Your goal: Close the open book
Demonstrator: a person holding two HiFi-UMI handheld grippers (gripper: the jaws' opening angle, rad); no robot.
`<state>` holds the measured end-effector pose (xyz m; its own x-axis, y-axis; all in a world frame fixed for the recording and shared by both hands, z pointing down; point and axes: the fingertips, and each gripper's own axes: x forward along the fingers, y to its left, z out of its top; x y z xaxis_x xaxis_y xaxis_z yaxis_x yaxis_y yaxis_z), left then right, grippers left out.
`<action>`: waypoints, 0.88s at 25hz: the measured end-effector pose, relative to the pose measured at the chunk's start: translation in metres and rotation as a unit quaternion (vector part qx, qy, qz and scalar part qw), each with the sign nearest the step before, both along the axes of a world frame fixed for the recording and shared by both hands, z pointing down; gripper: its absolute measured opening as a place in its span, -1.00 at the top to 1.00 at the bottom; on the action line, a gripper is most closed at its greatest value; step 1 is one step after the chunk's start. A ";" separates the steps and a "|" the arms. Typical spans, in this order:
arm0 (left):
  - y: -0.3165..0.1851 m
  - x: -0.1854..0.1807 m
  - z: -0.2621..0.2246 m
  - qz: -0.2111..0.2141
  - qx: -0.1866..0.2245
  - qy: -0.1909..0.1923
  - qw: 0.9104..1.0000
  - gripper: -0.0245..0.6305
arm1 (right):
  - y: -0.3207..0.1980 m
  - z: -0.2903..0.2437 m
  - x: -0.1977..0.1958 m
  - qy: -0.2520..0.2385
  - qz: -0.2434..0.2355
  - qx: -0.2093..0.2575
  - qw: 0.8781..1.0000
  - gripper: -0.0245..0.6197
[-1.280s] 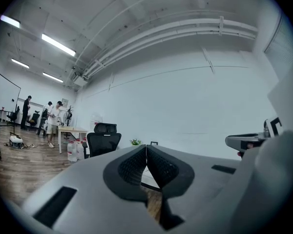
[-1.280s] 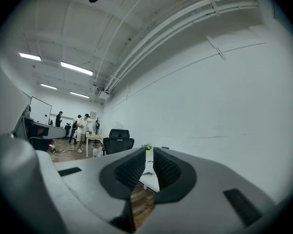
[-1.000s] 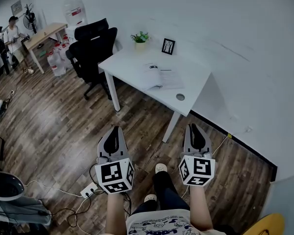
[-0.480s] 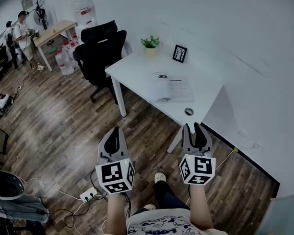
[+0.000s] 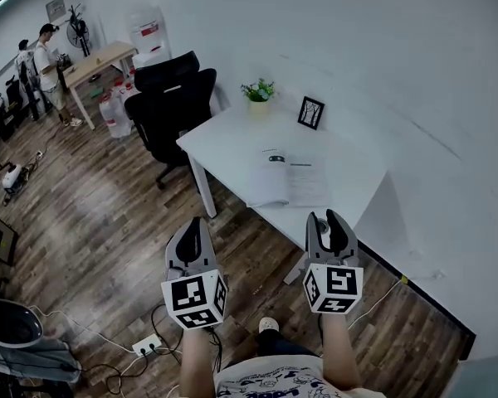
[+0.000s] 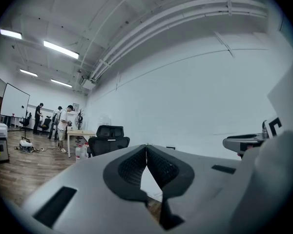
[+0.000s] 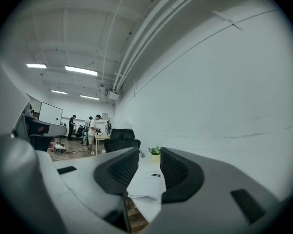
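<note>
Task not begun: open book point(image 5: 289, 181) lies flat on white bench point(image 5: 224, 135), ahead of both grippers; left gripper point(image 5: 199, 220) pressed together, right gripper point(image 5: 324, 217) jaws just opening, nothing between them.

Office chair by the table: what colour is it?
The office chair is black, clearest in the head view.

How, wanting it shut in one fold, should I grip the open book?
Probably take the open book by the near corner of its left half, coming from the front edge of the white table: it lies flat, spine running away from you, and that corner sits at the edge.
</note>
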<state>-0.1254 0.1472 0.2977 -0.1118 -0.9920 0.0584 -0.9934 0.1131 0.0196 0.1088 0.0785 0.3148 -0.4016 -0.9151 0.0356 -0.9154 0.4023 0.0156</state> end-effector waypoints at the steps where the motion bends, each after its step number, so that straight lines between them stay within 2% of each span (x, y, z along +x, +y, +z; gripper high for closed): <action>1: -0.009 0.002 0.001 -0.002 -0.001 0.001 1.000 0.85 | -0.010 0.002 0.001 0.001 -0.003 -0.001 1.000 0.52; 10: -0.065 0.016 0.016 -0.018 -0.017 -0.002 1.000 0.85 | -0.074 0.024 0.007 0.012 -0.029 -0.022 0.999 0.52; 22: -0.091 0.007 0.036 -0.033 -0.045 -0.002 0.998 0.85 | -0.106 0.048 -0.003 0.027 -0.039 -0.047 0.998 0.52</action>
<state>-0.1184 0.0565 0.3335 -0.1773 -0.9732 0.1466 -0.9837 0.1796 0.0024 0.1061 -0.0278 0.3631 -0.4659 -0.8733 0.1425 -0.8805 0.4735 0.0229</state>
